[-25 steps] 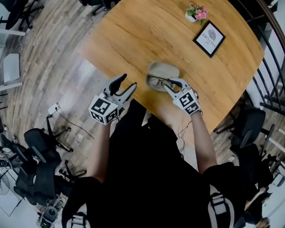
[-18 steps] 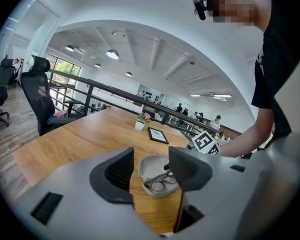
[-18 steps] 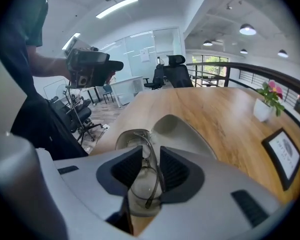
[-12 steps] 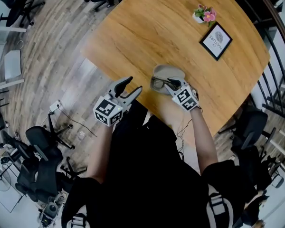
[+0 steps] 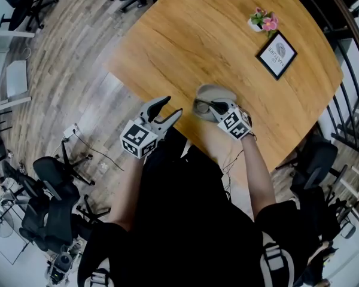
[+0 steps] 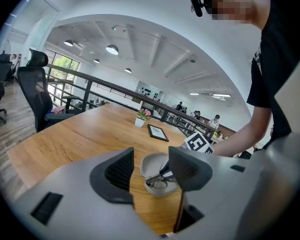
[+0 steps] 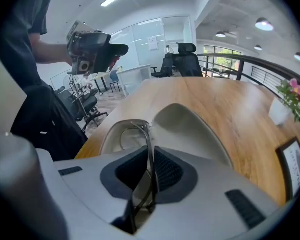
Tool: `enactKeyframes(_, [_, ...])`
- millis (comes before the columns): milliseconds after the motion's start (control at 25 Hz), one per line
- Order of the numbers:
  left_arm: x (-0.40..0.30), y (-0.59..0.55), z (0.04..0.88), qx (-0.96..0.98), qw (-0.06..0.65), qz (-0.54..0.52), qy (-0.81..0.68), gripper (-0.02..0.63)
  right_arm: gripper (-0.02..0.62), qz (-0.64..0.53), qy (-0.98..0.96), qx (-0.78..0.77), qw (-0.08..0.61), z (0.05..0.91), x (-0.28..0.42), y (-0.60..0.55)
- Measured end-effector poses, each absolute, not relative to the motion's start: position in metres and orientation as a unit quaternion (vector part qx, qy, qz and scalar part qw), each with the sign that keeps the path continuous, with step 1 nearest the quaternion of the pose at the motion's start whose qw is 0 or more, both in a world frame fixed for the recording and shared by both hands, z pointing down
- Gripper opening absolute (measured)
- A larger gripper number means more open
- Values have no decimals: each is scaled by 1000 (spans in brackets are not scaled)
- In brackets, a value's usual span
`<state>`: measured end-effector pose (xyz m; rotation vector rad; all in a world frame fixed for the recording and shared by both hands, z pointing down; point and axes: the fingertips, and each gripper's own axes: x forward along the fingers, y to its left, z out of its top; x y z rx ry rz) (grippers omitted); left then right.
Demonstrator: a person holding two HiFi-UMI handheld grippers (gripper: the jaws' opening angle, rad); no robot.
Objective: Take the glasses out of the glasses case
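Round wooden table (image 5: 227, 40), mid-frame: right gripper (image 5: 212, 107), jaws just closing, pinches the glasses (image 7: 150, 154) lying in the open glasses case (image 5: 218, 92), frame running lengthwise between its pads; left gripper (image 5: 170, 106) hangs open, empty, further left.

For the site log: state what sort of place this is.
Probably an open-plan office, perhaps on a mezzanine: a swivel office chair, a round wooden table, a metal railing and ceiling downlights.

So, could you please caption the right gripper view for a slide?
Right tongs, having just been closing, pinch the glasses in the open glasses case.
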<state>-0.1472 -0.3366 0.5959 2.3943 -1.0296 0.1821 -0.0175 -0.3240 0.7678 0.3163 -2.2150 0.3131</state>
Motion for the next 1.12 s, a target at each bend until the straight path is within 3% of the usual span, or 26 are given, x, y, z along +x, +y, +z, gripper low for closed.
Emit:
enactKeyframes(400, [-147,-328,588,882,259,63,-388,233,25,108,-886,107,437,765,-19,-320])
enactKeyframes(1120, [-119,-294,554,895,233,45,-378,233,25,75,-900,170,394,700,-4,-318])
